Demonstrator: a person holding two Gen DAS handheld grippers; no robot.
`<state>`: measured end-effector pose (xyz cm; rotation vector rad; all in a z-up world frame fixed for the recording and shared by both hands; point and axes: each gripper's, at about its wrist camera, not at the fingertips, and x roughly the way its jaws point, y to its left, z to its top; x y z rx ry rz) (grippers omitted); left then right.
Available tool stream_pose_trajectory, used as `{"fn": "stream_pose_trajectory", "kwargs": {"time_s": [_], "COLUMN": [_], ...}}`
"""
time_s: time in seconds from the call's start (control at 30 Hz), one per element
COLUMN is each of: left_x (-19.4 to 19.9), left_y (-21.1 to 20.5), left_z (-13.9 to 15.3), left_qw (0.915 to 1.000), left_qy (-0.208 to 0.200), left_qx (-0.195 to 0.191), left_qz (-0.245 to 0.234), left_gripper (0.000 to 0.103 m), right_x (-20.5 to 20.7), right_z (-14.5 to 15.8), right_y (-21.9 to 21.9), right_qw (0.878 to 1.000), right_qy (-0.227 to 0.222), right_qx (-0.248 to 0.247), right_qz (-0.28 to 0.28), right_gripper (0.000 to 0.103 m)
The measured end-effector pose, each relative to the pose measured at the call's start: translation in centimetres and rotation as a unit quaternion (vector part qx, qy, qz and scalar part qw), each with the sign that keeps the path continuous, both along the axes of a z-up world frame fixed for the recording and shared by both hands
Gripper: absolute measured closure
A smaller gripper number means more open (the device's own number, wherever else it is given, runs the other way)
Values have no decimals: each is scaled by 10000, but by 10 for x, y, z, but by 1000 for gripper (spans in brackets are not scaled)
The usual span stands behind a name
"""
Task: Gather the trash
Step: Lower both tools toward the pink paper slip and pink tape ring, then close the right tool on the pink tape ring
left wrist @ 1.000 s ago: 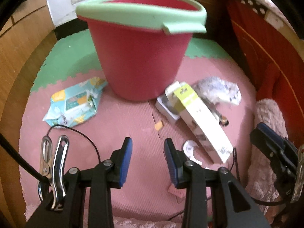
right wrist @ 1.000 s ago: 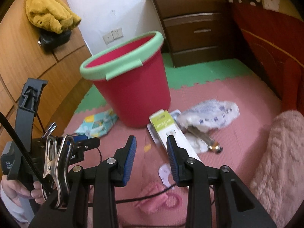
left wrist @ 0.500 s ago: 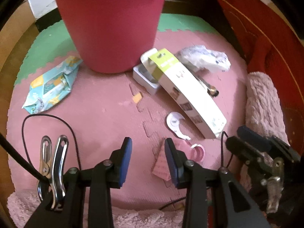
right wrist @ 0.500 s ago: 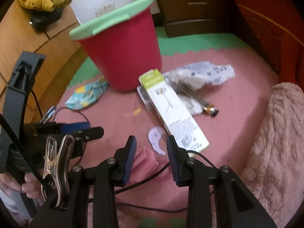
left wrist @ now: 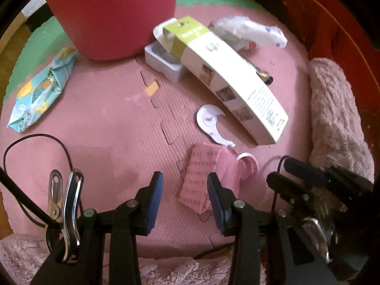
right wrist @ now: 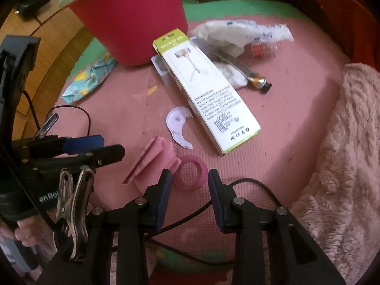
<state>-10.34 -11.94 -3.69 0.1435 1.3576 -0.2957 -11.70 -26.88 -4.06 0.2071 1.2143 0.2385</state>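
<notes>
A red bucket [left wrist: 114, 11] with a green rim stands on the pink floor mat, and trash lies in front of it. There is a long white-and-green box [left wrist: 225, 71], a crumpled plastic bag [left wrist: 249, 30], a blue wipes packet [left wrist: 42, 87] and a white curved paper piece [left wrist: 211, 123]. A folded pink paper [left wrist: 201, 173] and a pink ring [left wrist: 249, 163] lie nearest. My left gripper [left wrist: 185, 194] hangs open over the mat, with the pink paper just ahead of its right finger. My right gripper [right wrist: 187, 190] is open just short of the pink ring [right wrist: 190, 173], beside the pink paper [right wrist: 154, 161].
A white tray [left wrist: 163, 64] sits under the box's end, and a small tube [right wrist: 254, 78] lies beside the bag. A fluffy pink blanket [right wrist: 344, 154] borders the mat on the right. Dark red furniture rises behind it, and wooden cabinets stand to the left. A black cable [right wrist: 249, 185] crosses the mat.
Both grippers have sunk toward the mat and tipped further down. The bucket has slid to the top of both views. The pink paper and ring now lie close to the fingertips.
</notes>
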Motion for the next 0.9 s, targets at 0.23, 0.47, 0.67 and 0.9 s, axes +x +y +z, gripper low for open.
{"fn": "stream_pose_trajectory", "kwargs": {"time_s": [0.23, 0.47, 0.67, 0.9], "left_x": [-1, 0, 2, 6], "left_y": [-8, -15, -21, -27], "left_z": [-21, -38, -45, -52], "left_qw": [9996, 9989, 9986, 9985], "left_qy": [204, 313, 331, 369], "left_qx": [95, 252, 309, 309], "left_qz": [-160, -245, -268, -274], "left_gripper": [59, 59, 59, 58], "right_x": [7, 13, 19, 25], "right_z": [-19, -33, -43, -52], "right_y": [-5, -4, 4, 13], "right_qw": [9993, 9983, 9976, 9968], "right_qy": [333, 575, 692, 801], "right_qx": [88, 73, 8, -51], "right_qz": [-128, -107, -59, -56], "right_gripper": [69, 69, 70, 71]}}
